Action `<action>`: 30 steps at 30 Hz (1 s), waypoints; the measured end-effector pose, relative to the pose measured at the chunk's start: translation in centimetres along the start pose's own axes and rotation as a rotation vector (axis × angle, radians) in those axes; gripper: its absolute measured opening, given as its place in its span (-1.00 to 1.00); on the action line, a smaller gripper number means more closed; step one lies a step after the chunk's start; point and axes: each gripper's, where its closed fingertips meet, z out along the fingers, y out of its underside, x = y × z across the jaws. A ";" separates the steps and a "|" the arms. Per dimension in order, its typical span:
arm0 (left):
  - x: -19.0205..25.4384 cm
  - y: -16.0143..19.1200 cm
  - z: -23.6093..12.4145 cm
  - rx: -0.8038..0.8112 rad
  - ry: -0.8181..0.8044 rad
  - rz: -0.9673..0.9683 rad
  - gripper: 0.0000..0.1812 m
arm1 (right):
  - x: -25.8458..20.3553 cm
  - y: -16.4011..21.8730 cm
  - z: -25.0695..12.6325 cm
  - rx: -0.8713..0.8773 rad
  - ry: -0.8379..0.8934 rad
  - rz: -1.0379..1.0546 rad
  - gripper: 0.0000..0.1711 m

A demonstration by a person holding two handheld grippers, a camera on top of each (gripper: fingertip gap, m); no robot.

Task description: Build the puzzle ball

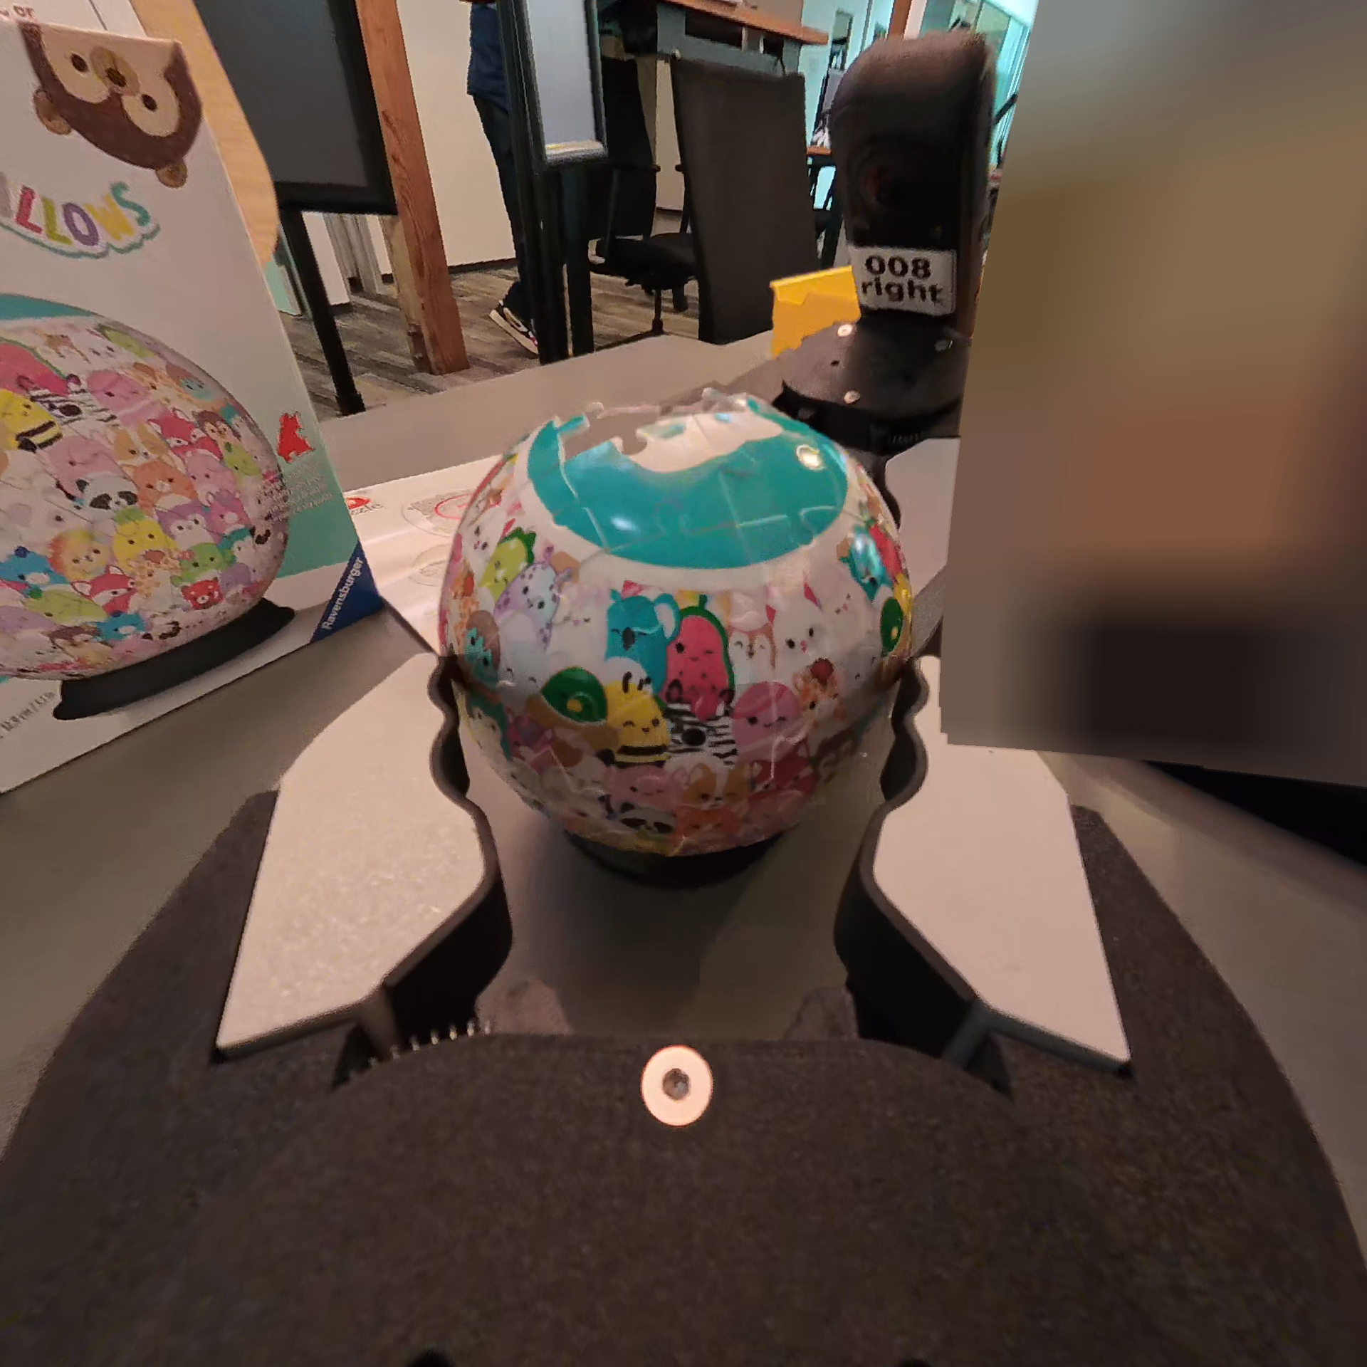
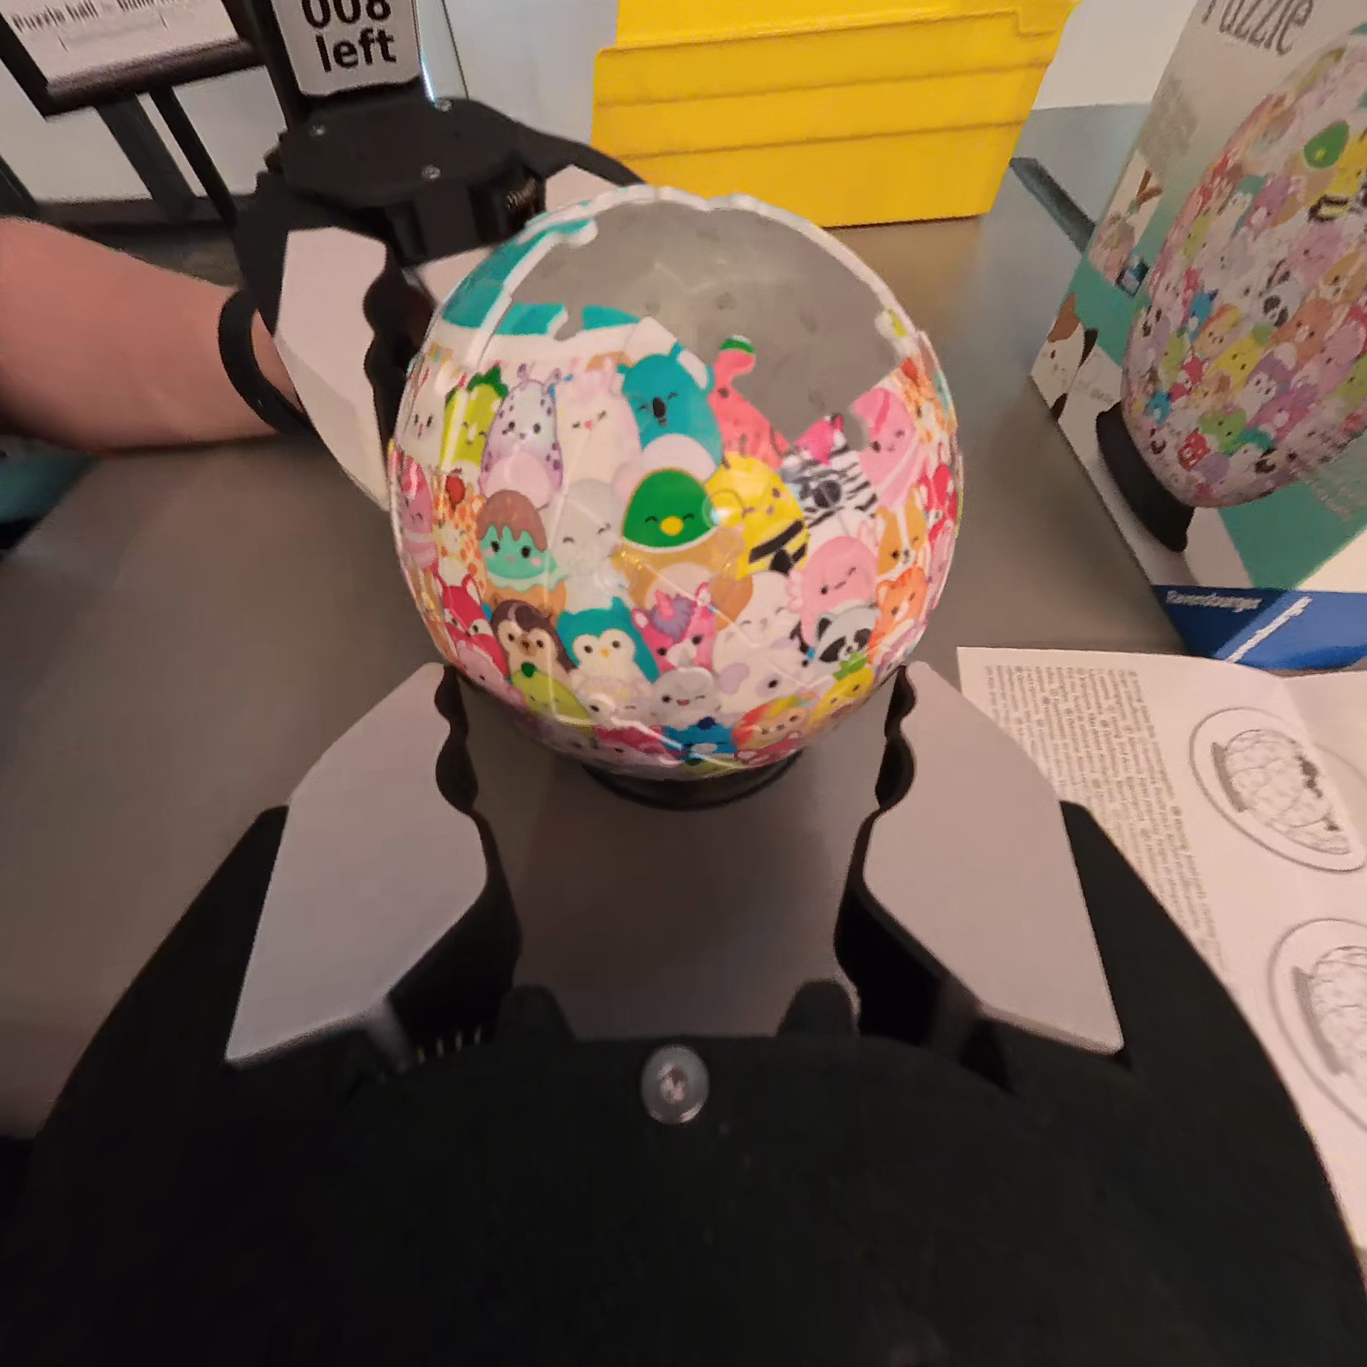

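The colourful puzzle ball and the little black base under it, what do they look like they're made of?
The colourful cartoon-printed puzzle ball looks like thin, curved, glossy plastic pieces: light glints off it, and the open gap at the top shows a plain grey inside. The round black base under it looks like matte plastic or rubber; too little shows to say which.
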 end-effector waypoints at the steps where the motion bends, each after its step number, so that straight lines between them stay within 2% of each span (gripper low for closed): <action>1: 0.0 -0.3 0.0 0.009 0.005 -0.016 0.22 | -0.1 -0.1 0.0 0.001 -0.009 0.032 0.27; 8: 0.3 -1.1 -0.2 0.022 0.032 -0.060 0.22 | -0.9 -0.3 -0.1 -0.041 -0.051 0.181 0.28; 30: 0.2 1.0 0.3 -0.065 0.043 -0.069 0.27 | -1.0 0.2 0.0 -0.044 -0.029 0.275 0.28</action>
